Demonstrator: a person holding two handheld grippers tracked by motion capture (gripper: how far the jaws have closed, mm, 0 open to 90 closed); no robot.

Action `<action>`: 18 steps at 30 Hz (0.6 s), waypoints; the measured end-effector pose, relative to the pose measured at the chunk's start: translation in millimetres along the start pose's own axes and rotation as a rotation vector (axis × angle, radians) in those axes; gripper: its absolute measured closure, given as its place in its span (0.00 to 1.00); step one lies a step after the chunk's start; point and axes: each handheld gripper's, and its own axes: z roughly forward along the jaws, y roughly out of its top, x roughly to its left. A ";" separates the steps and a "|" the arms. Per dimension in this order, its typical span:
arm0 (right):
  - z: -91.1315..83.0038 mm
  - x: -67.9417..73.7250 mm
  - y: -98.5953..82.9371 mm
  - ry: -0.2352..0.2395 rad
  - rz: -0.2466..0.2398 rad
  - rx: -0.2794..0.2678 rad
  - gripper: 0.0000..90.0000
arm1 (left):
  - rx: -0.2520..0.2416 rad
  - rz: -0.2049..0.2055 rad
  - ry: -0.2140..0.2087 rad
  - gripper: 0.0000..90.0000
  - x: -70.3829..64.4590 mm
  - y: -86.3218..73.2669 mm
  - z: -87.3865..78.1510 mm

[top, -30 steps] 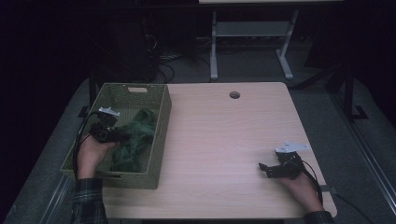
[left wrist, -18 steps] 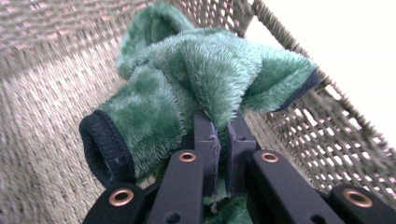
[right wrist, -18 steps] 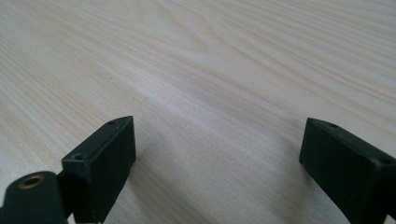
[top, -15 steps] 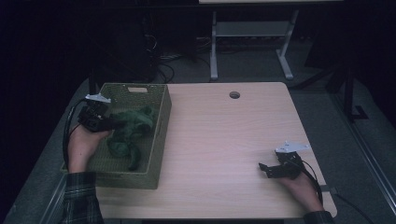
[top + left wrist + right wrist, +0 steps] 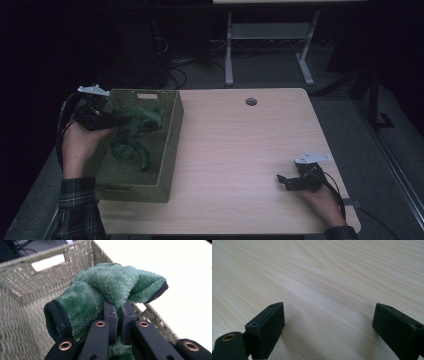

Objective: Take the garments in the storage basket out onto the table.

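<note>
One woven basket stands at the left edge of the desk, running from near the far left corner down toward the near edge, with a slot handle cut into its far wall. One green plush cloth with black edging is in it: its upper part is lifted above the basket's far end, while the rest hangs down toward the basket floor. The left gripper, held in the person's left hand over the basket's left wall, has its two jaws pressed together on a fold of that cloth; in the left gripper view the cloth bunches over the closed jaws, with the basket wall behind it. The right gripper rests low on the desk near the near right corner, held in the right hand, pointing left. Its two jaws stand wide apart with nothing between them, and the right gripper view shows bare wood grain beyond them. One round cable hole sits near the far edge of the desk.
</note>
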 end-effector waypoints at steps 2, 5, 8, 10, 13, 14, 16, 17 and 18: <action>0.0 0.0 0.0 0.000 0.000 0.000 0.11 | -0.020 0.001 0.000 0.95 -2.2 4.7 -6.8; 0.0 0.1 0.0 0.000 0.001 0.000 0.11 | -0.050 0.010 -0.018 0.95 -7.5 13.1 -16.4; 0.0 0.0 0.0 0.000 0.001 0.000 0.11 | -0.062 0.018 -0.027 0.96 -11.0 16.9 -19.5; 0.0 0.0 0.0 0.000 0.000 0.000 0.11 | -0.075 0.022 -0.032 0.96 -14.3 20.0 -21.8; 0.0 0.0 0.0 0.000 0.000 0.000 0.11 | -0.095 0.036 -0.042 0.96 -21.6 26.3 -25.1; 0.0 0.0 0.0 0.000 0.000 0.000 0.11 | -0.098 0.041 -0.042 0.96 -24.5 28.6 -26.0; 0.0 -0.1 0.0 0.000 -0.001 -0.001 0.11 | -0.104 0.052 -0.047 0.96 -30.0 33.4 -27.9; 0.0 -0.1 0.0 0.000 -0.001 0.000 0.11 | -0.107 0.059 -0.050 0.96 -33.0 36.0 -28.4; 0.0 -0.1 0.0 0.000 -0.001 0.000 0.11 | -0.111 0.063 -0.052 0.96 -36.3 38.6 -28.6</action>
